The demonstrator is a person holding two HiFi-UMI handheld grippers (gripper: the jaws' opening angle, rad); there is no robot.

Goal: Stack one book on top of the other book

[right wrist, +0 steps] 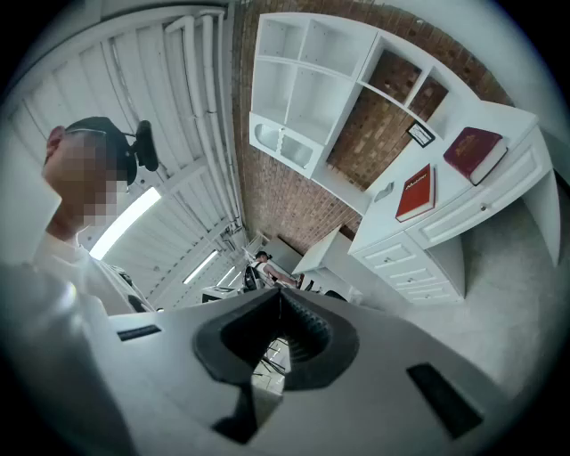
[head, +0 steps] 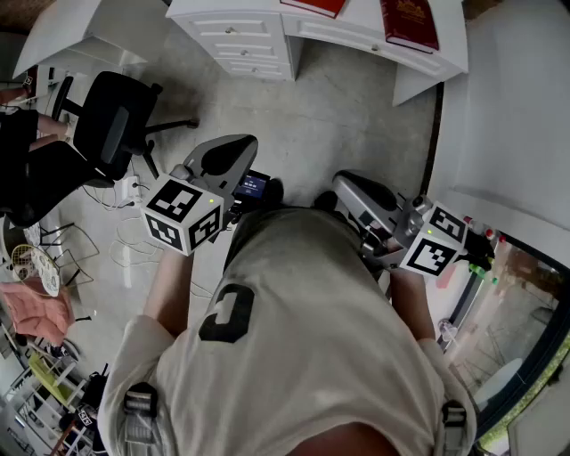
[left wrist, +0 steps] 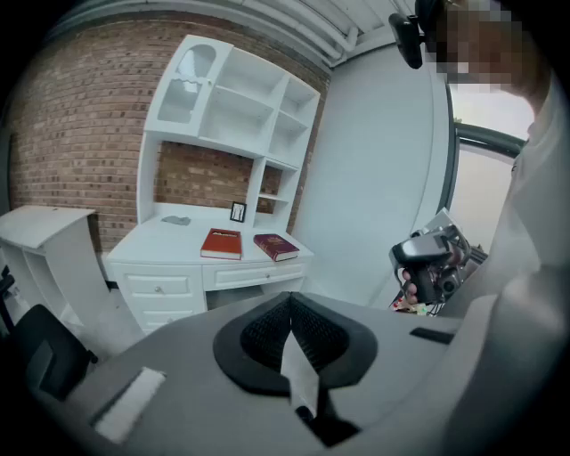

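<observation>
Two books lie side by side on a white desk [head: 356, 36], far from both grippers: a bright red book [head: 313, 5] [left wrist: 221, 243] [right wrist: 415, 192] and a dark maroon book [head: 410, 24] [left wrist: 276, 247] [right wrist: 476, 153]. They lie apart, neither on the other. My left gripper [head: 227, 151] [left wrist: 289, 303] is held close to the body, shut on nothing and pointing toward the desk. My right gripper [head: 356, 189] [right wrist: 278, 296] is also near the body, jaws closed together and empty; the left gripper view shows it at the right [left wrist: 432, 263].
A black office chair [head: 111, 120] stands at the left with cables on the floor beside it. A white shelf hutch [left wrist: 232, 107] rises over the desk, with a small picture frame [left wrist: 238, 212] under it. A white wall [head: 508, 107] runs along the right.
</observation>
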